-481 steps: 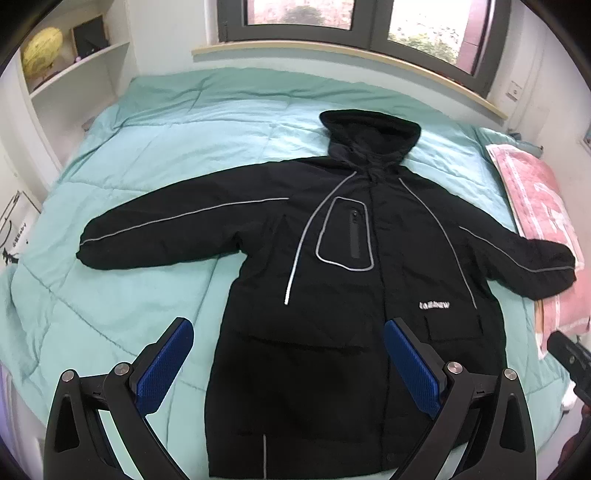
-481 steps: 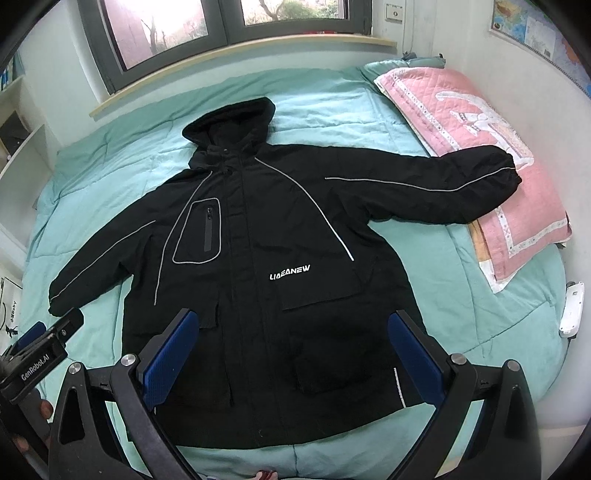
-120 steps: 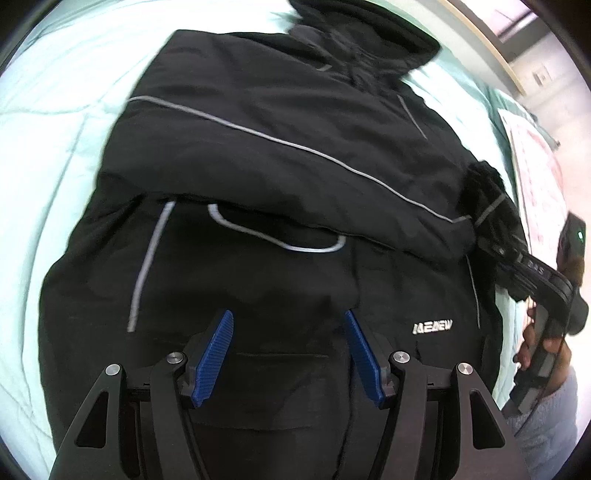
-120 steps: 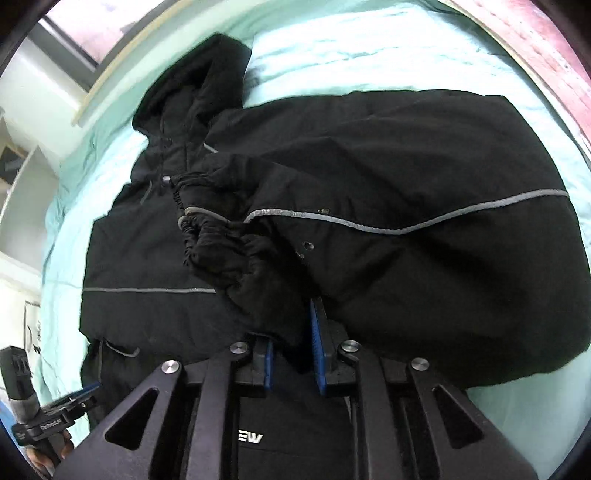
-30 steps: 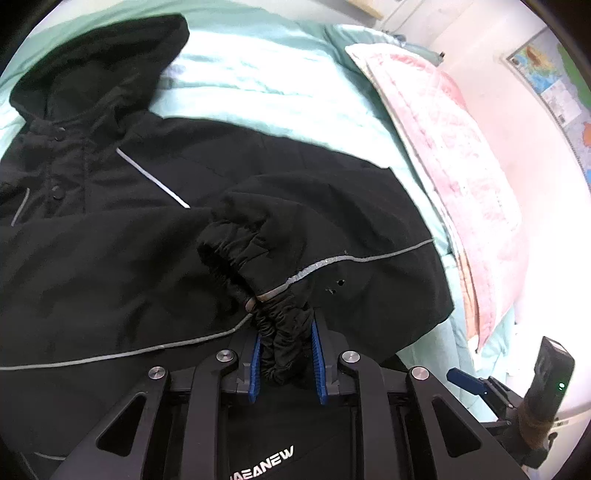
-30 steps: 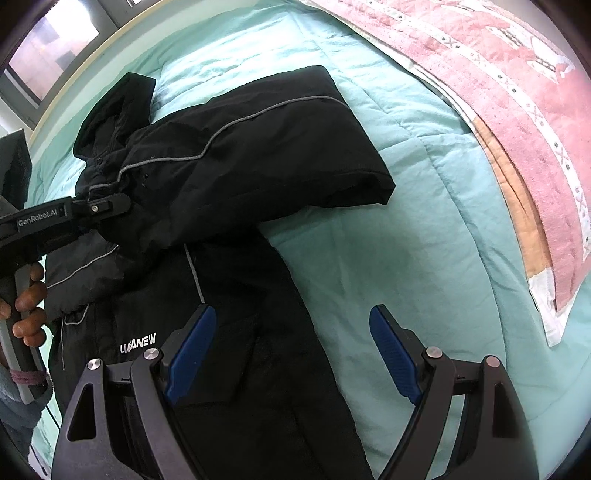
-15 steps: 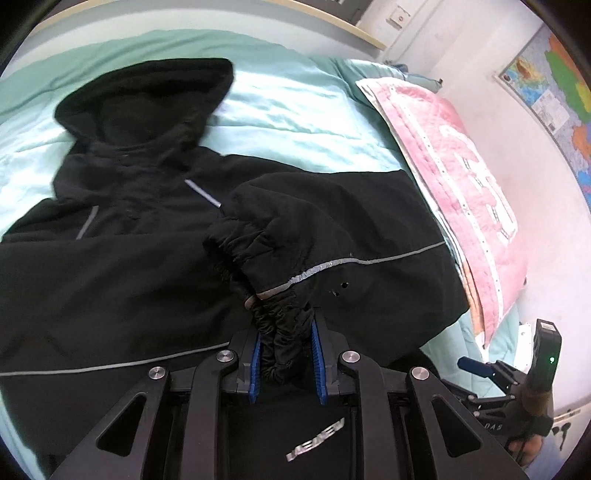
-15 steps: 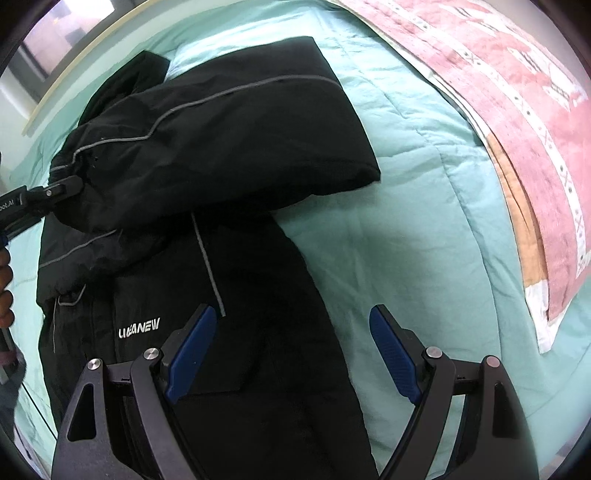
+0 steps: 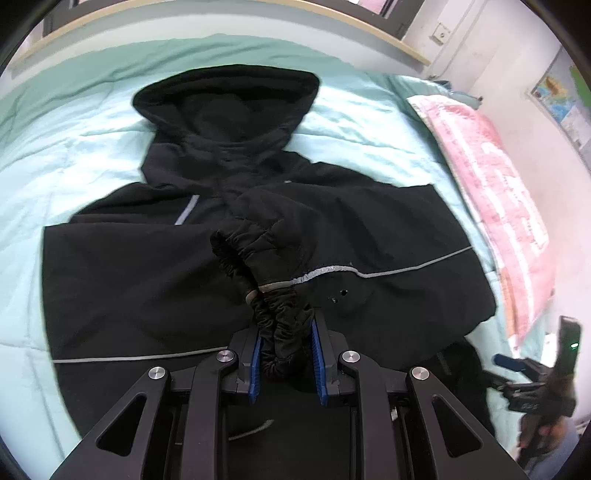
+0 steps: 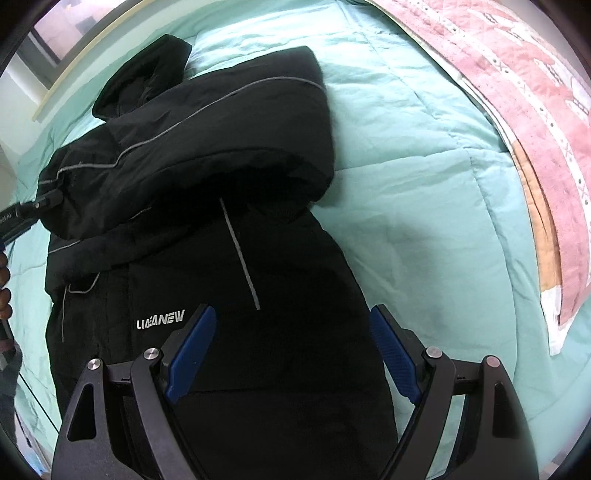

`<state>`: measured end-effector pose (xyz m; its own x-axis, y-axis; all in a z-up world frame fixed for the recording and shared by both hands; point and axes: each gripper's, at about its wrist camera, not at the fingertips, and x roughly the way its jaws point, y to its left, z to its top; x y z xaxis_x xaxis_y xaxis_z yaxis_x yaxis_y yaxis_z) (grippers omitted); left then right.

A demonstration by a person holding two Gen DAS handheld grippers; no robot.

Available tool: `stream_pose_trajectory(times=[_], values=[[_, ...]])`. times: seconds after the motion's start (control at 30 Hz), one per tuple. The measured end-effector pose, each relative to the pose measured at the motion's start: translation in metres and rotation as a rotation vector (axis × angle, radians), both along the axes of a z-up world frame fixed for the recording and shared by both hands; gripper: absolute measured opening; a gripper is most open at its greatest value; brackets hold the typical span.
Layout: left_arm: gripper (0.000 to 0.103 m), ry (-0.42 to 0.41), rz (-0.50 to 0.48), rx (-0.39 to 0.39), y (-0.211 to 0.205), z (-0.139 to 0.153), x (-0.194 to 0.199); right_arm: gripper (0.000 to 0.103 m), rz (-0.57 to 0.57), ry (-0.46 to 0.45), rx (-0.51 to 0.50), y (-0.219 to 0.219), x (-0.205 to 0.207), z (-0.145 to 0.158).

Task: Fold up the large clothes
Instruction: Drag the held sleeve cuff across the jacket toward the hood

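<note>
My left gripper (image 9: 284,354) is clamped on the elastic cuff (image 9: 280,325) of the black jacket's (image 10: 258,258) sleeve; my right gripper (image 10: 291,350) hangs spread, gripping nothing, over the hem. I should carry the cuff toward nine o'clock, low and taut, so the sleeve lies flat across the chest on the green quilt (image 10: 424,184), the hood (image 9: 229,107) lying at twelve.

My left wrist camera sits just behind the left claw (image 9: 286,363) and looks steeply down along its fingers, close over the black jacket (image 9: 147,280), facing the hood (image 9: 229,107) and the window sill (image 9: 221,18). My right wrist camera sits behind the right claw (image 10: 291,350), also tilted down and close, over the jacket's lower front. Both views share the jacket, the green bed quilt (image 10: 424,192) and the pink pillow (image 9: 491,177).
</note>
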<state>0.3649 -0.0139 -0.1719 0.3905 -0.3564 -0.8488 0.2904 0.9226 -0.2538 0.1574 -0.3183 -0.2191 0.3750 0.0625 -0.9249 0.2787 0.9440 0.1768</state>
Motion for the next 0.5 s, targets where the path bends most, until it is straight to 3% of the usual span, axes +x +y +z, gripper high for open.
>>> stream_pose_trajectory(times=[0.13, 0.5], values=[[0.023, -0.014, 0.028, 0.072, 0.011, -0.002, 0.004, 0.086, -0.014, 0.006, -0.002, -0.003, -0.002, 0.000], [0.023, -0.031, 0.194, 0.073, 0.083, 0.006, 0.011, 0.086, -0.033, 0.021, 0.002, -0.012, -0.006, 0.001]])
